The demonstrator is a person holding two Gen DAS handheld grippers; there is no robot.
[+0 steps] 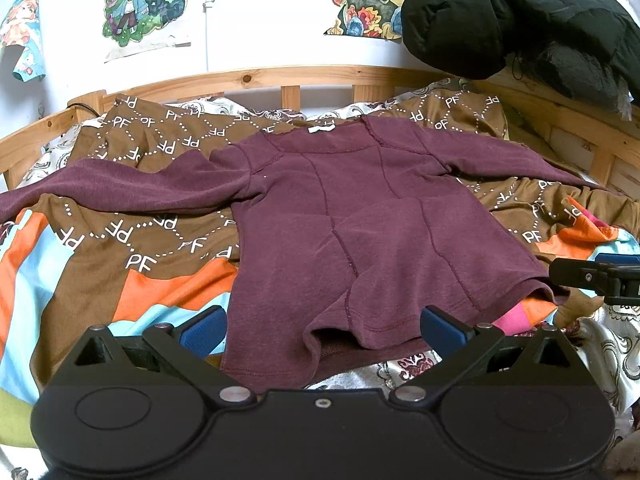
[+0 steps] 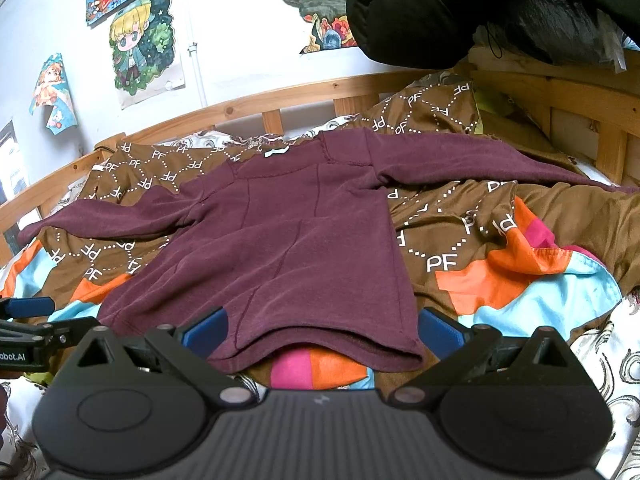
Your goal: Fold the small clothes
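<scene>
A small maroon long-sleeved shirt (image 1: pixel 360 216) lies spread flat on a brown, orange and blue patterned blanket (image 1: pixel 132 276), collar away from me, both sleeves stretched out sideways. It also shows in the right wrist view (image 2: pixel 288 240). My left gripper (image 1: pixel 324 330) is open, its blue pads either side of the shirt's left hem, holding nothing. My right gripper (image 2: pixel 322 330) is open over the shirt's right hem, empty. The right gripper also shows at the right edge of the left wrist view (image 1: pixel 600 274).
A wooden bed rail (image 1: pixel 280 78) runs along the back and right side. A black puffy jacket (image 1: pixel 520 12) hangs over the right corner. Cartoon posters (image 1: pixel 144 0) are on the white wall. A white patterned sheet (image 2: pixel 608 364) lies at the near edge.
</scene>
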